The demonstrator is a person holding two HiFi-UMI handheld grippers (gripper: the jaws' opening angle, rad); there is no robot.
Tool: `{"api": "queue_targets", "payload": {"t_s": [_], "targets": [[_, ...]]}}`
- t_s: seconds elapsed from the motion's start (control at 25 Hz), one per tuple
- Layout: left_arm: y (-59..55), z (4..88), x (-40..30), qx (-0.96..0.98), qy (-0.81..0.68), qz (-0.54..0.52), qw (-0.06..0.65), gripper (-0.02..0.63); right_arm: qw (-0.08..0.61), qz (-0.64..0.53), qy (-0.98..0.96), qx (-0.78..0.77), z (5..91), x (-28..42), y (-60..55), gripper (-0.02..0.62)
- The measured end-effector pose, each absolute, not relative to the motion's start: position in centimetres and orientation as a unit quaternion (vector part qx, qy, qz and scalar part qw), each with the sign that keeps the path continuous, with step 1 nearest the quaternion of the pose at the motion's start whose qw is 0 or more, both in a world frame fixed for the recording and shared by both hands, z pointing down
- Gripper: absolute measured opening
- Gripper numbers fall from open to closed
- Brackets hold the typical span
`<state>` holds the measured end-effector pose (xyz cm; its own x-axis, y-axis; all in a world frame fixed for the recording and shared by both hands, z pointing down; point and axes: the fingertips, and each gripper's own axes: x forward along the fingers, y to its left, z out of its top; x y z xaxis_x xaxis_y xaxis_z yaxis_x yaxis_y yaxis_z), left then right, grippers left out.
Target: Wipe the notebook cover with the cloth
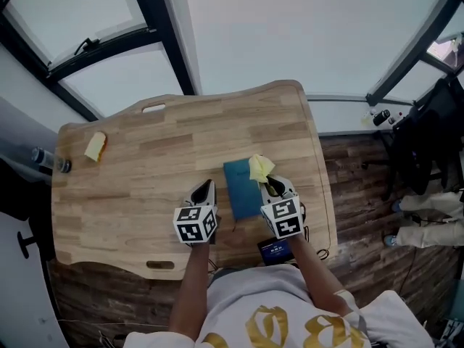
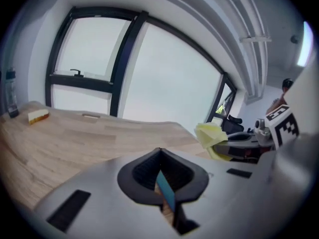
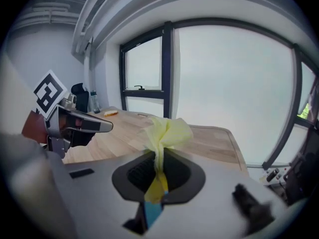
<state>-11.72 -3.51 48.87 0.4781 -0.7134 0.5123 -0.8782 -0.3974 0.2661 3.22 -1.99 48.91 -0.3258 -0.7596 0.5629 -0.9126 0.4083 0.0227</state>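
Currently, the right gripper (image 1: 270,185) is clamping the yellow cloth (image 1: 259,167) in its closed jaws. The free tuft is standing up beyond the tips over the far right corner of the blue notebook (image 1: 241,191); whether it is touching the cover cannot be told. The notebook is lying flat on the wooden table (image 1: 181,133), near the front edge and between the two grippers. The left gripper (image 1: 208,187) is sitting just beside the notebook's left edge, its jaws pressed together on nothing (only a blue sliver of cover is showing through the gap behind the tips). Judged risks: nothing is pinning the notebook, so a wiping stroke is likely to be sliding it over the smooth wood, perhaps toward the dark device with a lit screen (image 1: 275,250) at the front edge. The cloth is also bunching rather than spreading, so hard jaw tips may be scraping the cover while little fabric is touching it, and a narrow pinch may be letting the cloth slip out. Count: two grippers, one cloth, one notebook, one table, one device, plus one yellow block (image 1: 95,146) and one bottle (image 1: 49,160), both well apart at the far left.
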Motion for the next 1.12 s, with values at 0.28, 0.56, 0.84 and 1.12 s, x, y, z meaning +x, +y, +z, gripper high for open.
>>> {"api": "queue_targets", "payload": {"t_s": [0.28, 0.56, 0.84, 1.12], "targets": [[-1.3, 44.2, -11.9, 0.847, -0.473, 0.128, 0.208, 0.014, 0.22, 0.127, -0.798, 0.546, 45.2, 1.6, 0.7, 0.037], [0.9, 42.3, -13.2, 0.855, -0.478, 0.088, 0.182, 0.014, 0.191, 0.118, -0.781, 0.582, 44.5, 1.3, 4.8, 0.037], [1.9, 41.5, -14.0, 0.859, -0.477, 0.091, 0.162, 0.014, 0.199, 0.116, -0.763, 0.604, 44.8, 1.9, 6.4, 0.037], [2.5, 40.8, -13.8, 0.872, -0.46, 0.07, 0.154, 0.014, 0.2, 0.107, -0.759, 0.61, 44.5, 1.7, 7.0, 0.037]]}}
